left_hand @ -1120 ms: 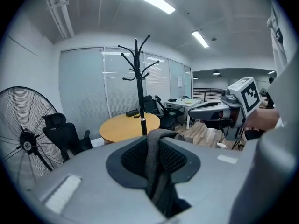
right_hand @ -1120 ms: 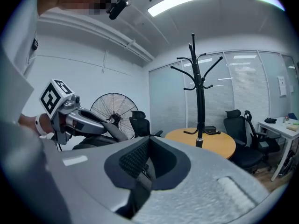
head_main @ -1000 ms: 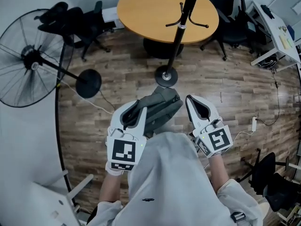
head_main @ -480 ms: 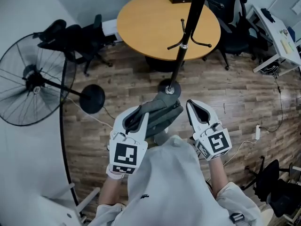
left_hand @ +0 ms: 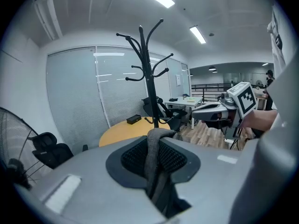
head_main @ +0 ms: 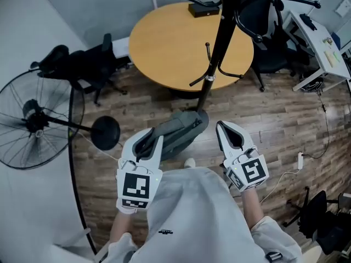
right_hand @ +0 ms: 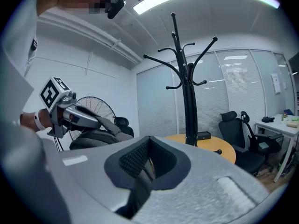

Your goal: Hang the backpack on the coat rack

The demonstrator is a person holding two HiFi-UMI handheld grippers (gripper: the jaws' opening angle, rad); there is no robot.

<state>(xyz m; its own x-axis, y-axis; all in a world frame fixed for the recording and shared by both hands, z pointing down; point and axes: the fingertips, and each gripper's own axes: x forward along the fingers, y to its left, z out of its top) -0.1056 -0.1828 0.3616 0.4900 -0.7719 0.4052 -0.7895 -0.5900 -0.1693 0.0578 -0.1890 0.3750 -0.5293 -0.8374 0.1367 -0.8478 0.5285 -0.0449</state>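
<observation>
Grey fabric backpack (head_main: 178, 130) hung at frame centre from left gripper (head_main: 143, 142), jaws clamped on its grey strap (left_hand: 153, 157) to carry it; black metal coat rack (head_main: 218, 48) just beyond. Right gripper (head_main: 231, 134) pinched together, empty, free to guide.

Both forearms reach forward from the torso, grippers side by side and well apart, marker cubes facing the body. Left gripper (head_main: 147, 137) tilts slightly down, jaws clamped on the backpack strap (left_hand: 152, 154). Right gripper (head_main: 228, 131) is near level, jaws together with nothing between them.
</observation>
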